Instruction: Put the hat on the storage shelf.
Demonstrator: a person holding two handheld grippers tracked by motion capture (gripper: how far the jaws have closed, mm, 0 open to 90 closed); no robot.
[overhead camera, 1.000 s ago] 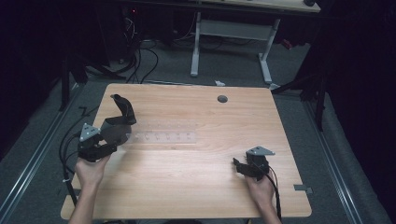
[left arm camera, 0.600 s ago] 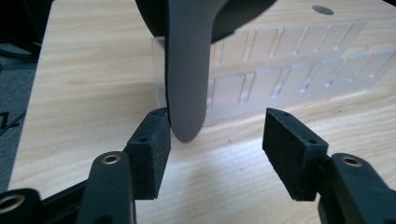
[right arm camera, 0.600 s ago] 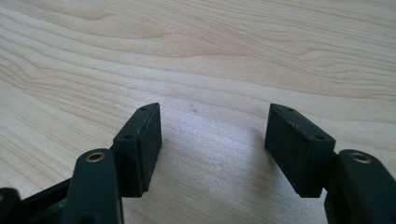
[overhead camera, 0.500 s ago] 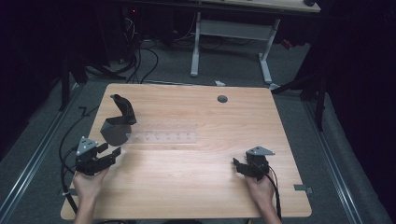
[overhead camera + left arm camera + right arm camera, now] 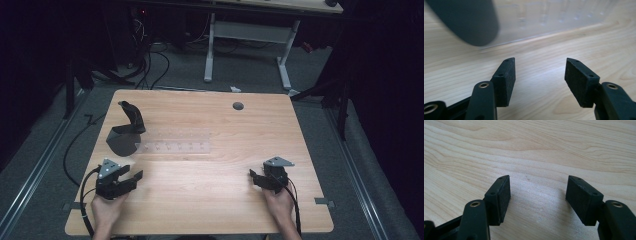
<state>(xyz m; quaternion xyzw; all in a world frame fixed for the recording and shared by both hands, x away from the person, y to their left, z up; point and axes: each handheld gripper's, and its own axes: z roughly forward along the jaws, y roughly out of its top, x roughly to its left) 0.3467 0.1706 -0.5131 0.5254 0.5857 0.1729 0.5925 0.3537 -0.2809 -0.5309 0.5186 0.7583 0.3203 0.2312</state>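
Grippers parked near edge | your left gripper and right gripper both gape, nothing between them | clear rack plus black stand sit far-left, free for a reach

Wooden table with a round cable hole, white desk frame behind, cables on the floor

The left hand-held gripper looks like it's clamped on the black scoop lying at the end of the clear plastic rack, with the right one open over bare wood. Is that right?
Not quite. The left hand-held gripper is open and holds nothing, as the left gripper view shows; the black scoop lies beyond it, untouched, at the end of the clear plastic rack. The right hand-held gripper is indeed open over bare wood.
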